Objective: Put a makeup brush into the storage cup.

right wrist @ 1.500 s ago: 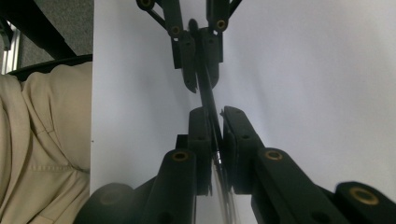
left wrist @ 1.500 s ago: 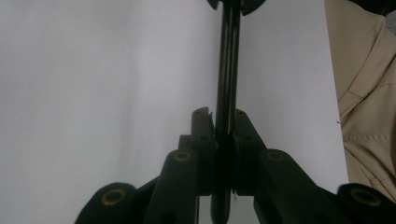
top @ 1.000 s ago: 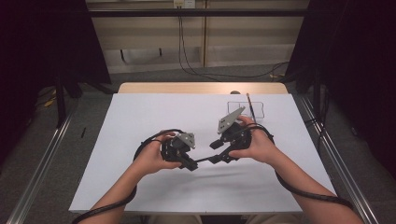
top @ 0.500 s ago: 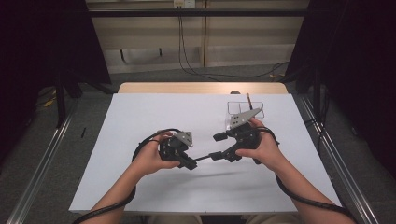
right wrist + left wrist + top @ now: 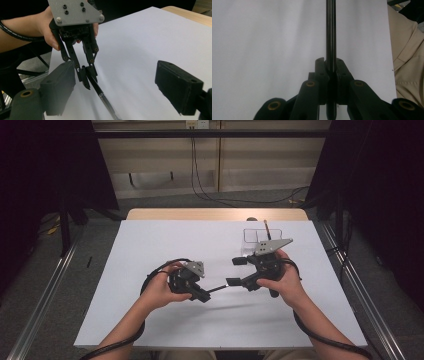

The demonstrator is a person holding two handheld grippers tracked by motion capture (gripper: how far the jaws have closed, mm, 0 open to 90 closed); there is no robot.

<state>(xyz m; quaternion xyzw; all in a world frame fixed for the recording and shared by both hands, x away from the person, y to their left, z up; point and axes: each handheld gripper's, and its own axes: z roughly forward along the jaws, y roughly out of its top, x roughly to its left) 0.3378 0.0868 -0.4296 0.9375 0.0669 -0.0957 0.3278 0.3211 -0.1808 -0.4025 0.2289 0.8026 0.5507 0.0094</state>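
Left gripper (image 5: 200, 296) sits low-centre over the white table (image 5: 150, 245), fingers (image 5: 322, 72) clamped tight on a thin black pen (image 5: 216, 289). The left gripper view shows that pen (image 5: 331, 37) running straight up between the pads; the high view gives just a short dark stick reaching toward the right gripper (image 5: 236, 271). The right gripper view shows what the others can't: the pen (image 5: 100, 95) passes between its own wide-spread fingers (image 5: 178, 86), untouched, with the left gripper (image 5: 86, 75) pinching the far end. Farther right, a clear wire-edged holder (image 5: 257, 237) with a stick in it. Versus a second ago: right fingers have just been opening off the pen, hand shifted right.
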